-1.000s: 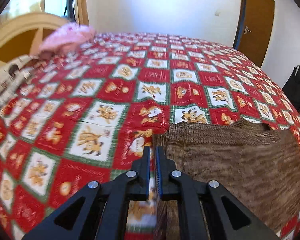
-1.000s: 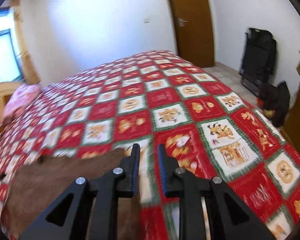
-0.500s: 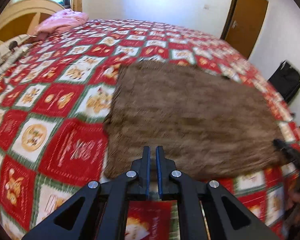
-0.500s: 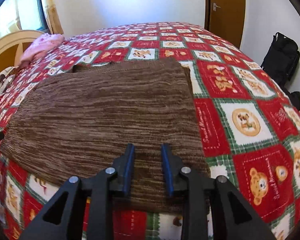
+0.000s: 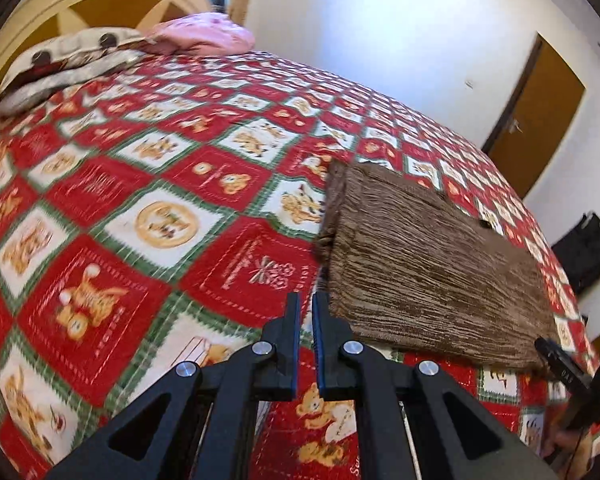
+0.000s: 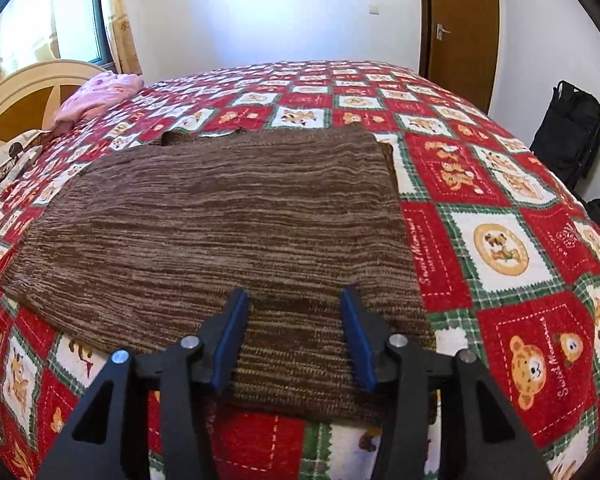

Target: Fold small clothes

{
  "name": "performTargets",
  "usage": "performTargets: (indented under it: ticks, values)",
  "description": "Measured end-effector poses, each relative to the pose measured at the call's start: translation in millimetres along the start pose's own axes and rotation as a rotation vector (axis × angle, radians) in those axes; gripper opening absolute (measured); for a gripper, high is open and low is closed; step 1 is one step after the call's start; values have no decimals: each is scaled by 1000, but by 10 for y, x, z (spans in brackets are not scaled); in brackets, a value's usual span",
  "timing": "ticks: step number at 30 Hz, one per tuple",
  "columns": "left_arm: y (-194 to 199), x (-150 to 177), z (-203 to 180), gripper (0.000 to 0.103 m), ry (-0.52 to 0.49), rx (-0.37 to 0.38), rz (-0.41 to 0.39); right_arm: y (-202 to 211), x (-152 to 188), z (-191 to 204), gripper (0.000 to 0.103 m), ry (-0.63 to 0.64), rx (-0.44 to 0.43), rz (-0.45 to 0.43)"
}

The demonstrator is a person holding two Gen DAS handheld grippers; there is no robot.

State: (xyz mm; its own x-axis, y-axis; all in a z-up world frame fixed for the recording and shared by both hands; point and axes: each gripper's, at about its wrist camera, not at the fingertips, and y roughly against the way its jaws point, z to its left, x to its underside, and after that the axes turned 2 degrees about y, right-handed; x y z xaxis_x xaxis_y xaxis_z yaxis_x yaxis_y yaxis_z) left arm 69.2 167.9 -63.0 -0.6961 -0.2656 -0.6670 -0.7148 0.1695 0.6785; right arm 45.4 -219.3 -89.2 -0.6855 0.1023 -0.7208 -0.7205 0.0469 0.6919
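A brown striped knit garment (image 6: 228, 232) lies flat on the red patchwork bed cover (image 6: 500, 240). It also shows in the left wrist view (image 5: 428, 272), to the right. My right gripper (image 6: 296, 300) is open, its jaws spread just above the garment's near edge, with nothing held. My left gripper (image 5: 306, 300) is shut and empty, over the bed cover (image 5: 140, 220) just left of the garment's near left corner. The right gripper's tip (image 5: 556, 356) shows at the right edge of the left wrist view.
A pink cloth (image 6: 100, 96) and a patterned pillow (image 5: 64, 64) lie by the cream headboard (image 5: 100, 4) at the far left. A black bag (image 6: 572, 132) stands on the floor to the right, near a brown door (image 6: 464, 16).
My right gripper has opened over the garment's near edge. My left gripper has swung left, off the garment and over the bed cover, still shut.
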Motion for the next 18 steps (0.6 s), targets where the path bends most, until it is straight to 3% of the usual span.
performTargets:
  ticks: [1, 2, 5, 6, 8, 11, 18]
  values:
    - [-15, 27, -16, 9, 9, 7, -1, 2, 3, -7, 52, -4, -6, -2]
    - [-40, 42, -35, 18, 20, 27, 0, 5, 7, -11, 53, -7, -9, -3]
    - [-110, 118, -1, 69, 178, 132, 19, 4, 4, -11, 53, -8, -12, -4]
    - [-135, 142, 22, 73, 239, 143, 22, 5, 7, -11, 54, -8, -12, -4]
    - [-193, 175, -3, 73, 276, 134, 37, 6, 11, -1, 55, -5, -13, -4]
    - [-264, 164, -116, 73, 246, 101, 35, 7, 15, 16, 58, 1, -17, -5]
    - [-357, 192, -202, 70, 356, 185, 26, 6, 19, 27, 59, 4, -18, -5]
